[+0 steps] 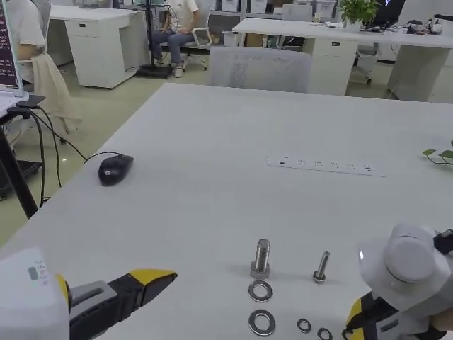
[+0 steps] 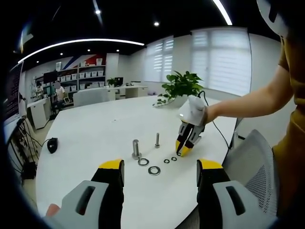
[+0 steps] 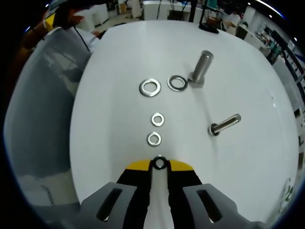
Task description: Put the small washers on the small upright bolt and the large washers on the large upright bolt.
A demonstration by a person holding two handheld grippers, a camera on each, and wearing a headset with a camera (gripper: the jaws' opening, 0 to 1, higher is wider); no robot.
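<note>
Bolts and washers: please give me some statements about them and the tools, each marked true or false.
1. The large bolt and the small bolt both stand upright with no washer on them. True.
2. The left tool is shut. False: it is open and holds nothing.
3. Two large washers lie on the table near the large bolt. True.
4. The right tool is wide open. False: its tips are shut on a small washer.
5. Two more small washers lie loose on the table. True.
</note>
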